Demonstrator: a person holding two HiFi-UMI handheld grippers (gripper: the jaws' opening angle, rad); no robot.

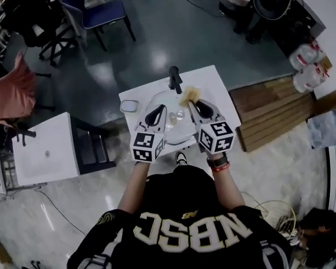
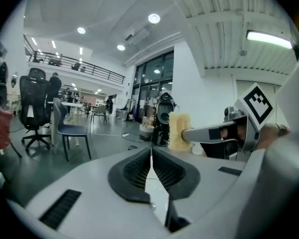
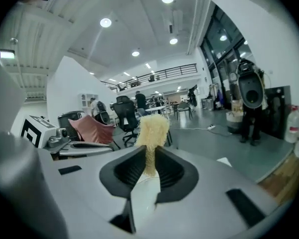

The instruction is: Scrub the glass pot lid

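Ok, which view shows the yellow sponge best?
The right gripper view: the sponge fills the centre, pinched between the right gripper's jaws. The left gripper view shows it side-on, smaller; the head view, only a small yellow patch.

Table (image 1: 213, 88) right side free; black handle (image 1: 174, 78) blocks far edge; dish (image 1: 129, 106), perhaps, left.

A blue chair (image 1: 101, 13) stands behind the white table (image 1: 215, 88), wooden boards (image 1: 274, 114) beside what look like water jugs (image 1: 308, 66).
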